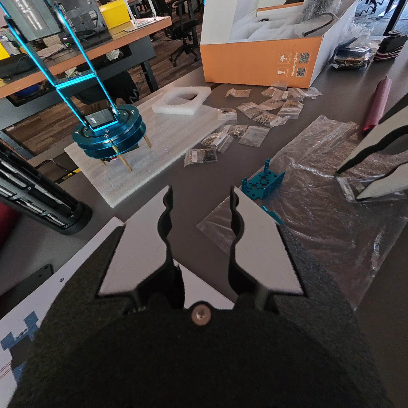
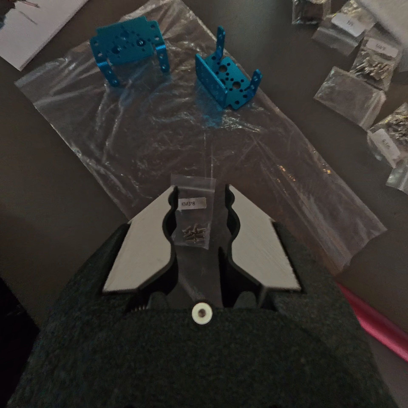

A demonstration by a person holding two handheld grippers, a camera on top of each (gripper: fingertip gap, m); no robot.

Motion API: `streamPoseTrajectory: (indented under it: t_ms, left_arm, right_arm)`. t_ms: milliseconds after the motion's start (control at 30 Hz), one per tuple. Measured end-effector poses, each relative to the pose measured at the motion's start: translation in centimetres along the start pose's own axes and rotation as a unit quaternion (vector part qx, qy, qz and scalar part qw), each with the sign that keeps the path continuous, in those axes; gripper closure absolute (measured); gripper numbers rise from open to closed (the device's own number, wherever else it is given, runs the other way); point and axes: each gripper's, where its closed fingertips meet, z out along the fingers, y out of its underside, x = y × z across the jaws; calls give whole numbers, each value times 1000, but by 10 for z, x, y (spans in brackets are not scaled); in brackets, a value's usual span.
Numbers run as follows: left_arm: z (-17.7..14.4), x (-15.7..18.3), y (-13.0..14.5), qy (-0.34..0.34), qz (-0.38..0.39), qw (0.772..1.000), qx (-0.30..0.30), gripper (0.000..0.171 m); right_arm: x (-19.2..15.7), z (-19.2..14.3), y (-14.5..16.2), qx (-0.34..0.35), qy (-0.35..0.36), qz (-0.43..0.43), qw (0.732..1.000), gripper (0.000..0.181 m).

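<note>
Grey tabletop (image 1: 198,170) in an open workshop fills the left wrist view, with desks and office chairs behind it. On it lies a large clear plastic bag (image 1: 309,187), crumpled flat. The left gripper (image 1: 199,192) hovers just off that bag's near-left corner, its jaws spread wide and holding nothing. A blue perforated servo bracket (image 1: 263,184) stands on the bag's left edge, close beyond the right-hand fingertip. Left of the bag, a blue turntable base (image 1: 109,136) on brass standoffs sits on a white foam sheet (image 1: 154,154). Beyond the bag are scattered small hardware bags (image 1: 254,119) and an orange-and-white carton (image 1: 260,57). The right gripper (image 1: 346,185) reaches in over the bag's right side, with a red cylindrical tool (image 1: 375,106) behind it. In the right wrist view that gripper (image 2: 201,187) looks down on the same clear plastic bag (image 2: 154,132), jaws wide apart. A small zip bag of screws (image 2: 194,220) lies between the fingers on the big bag's near edge. It sits close against the left finger, though contact cannot be told, and clear of the right one, so nothing is clamped. At the big bag's far end stand a blue U-bracket (image 2: 125,50) and the perforated bracket (image 2: 229,81). More hardware bags (image 2: 348,97) lie off its right side.
</note>
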Motion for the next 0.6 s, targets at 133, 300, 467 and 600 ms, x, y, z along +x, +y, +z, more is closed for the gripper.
streamPoseTrajectory:
  t_ms: [133,300,467,600]
  left_arm:
    - [2,4,2,0,12,1000,-5,120]
    - [5,23,-1,36,0,999,-7,123]
    - [13,91,-10,192,-58,979,-48,124]
    - [13,138,-15,307,-44,947,-84,124]
  right_arm:
    - [-6,2,0,1,-15,3,1000,147]
    - [-6,-2,-3,18,-2,-31,999,170]
    - [-5,-6,-6,45,-2,-54,998,179]
    - [-3,-19,-16,95,-24,-50,994,181]
